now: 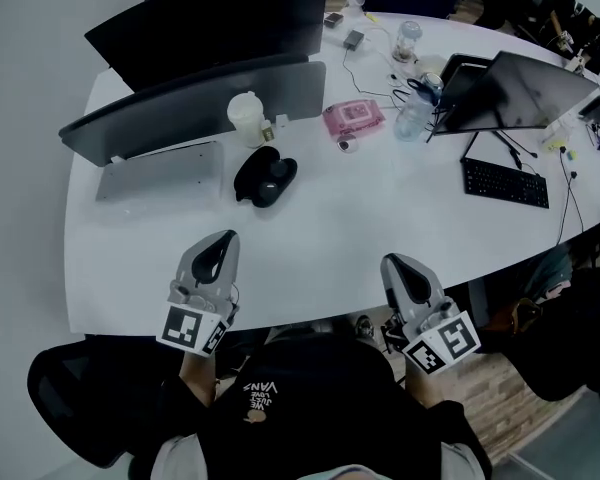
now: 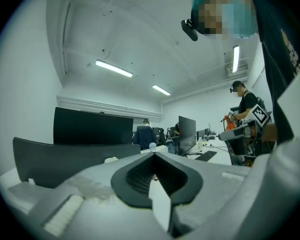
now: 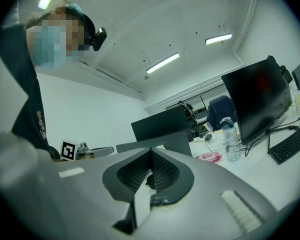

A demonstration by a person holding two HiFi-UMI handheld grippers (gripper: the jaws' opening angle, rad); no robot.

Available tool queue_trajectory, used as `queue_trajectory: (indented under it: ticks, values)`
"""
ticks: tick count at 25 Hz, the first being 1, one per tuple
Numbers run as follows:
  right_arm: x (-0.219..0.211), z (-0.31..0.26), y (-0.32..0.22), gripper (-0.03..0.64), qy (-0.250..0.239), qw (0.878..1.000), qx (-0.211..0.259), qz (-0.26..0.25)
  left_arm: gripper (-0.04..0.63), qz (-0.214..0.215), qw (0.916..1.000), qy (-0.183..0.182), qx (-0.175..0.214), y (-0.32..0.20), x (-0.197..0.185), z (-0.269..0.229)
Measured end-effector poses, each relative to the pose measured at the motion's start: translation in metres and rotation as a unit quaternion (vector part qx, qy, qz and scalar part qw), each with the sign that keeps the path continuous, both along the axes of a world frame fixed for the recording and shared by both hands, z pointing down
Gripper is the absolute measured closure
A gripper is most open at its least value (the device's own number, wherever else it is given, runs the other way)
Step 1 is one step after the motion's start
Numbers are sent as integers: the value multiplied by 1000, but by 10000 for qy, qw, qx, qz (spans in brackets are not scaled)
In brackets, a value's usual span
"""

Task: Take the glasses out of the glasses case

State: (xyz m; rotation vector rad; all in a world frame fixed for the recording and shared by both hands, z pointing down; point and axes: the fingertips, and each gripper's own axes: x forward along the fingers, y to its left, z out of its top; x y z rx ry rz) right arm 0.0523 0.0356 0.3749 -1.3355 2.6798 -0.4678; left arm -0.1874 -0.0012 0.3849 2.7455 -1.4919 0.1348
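Black shirt (image 1: pixel 280 408) at bottom centre reads VANS. We see left gripper (image 1: pixel 226 238) and right gripper (image 1: pixel 391 262) pressed together, empty, low in frame. Glasses case (image 1: pixel 265 176) lies centre-left on the table (image 1: pixel 360 228), long axis lower-left to upper-right.

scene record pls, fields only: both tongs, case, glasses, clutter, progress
left tongs: shut, empty, over the table's near edge
right tongs: shut, empty, at the near edge
glasses case: black, on the white table, beyond the left tongs, touched by neither; open or closed unclear
glasses: not visible
clutter: pink pack behind the case, keyboard far right
progress: grasp not yet begun
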Motion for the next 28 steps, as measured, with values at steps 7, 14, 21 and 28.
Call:
queue_trajectory:
  ticks: [7,14,21,28]
  values:
    - [-13,0,0,615,126,9994,-110,295,594,364,9992,132,-77,-20,-11,5]
    - [-10,3,-9,615,149,9990,-224,363,594,448,9988,107,-134,-40,-7,9]
    - [-10,5,-34,615,153,9995,-263,25,594,354,9992,-91,-174,-63,-2,11]
    - [-9,9,-65,615,99,9990,-353,-254,594,258,9993,-273,-42,-98,5,1]
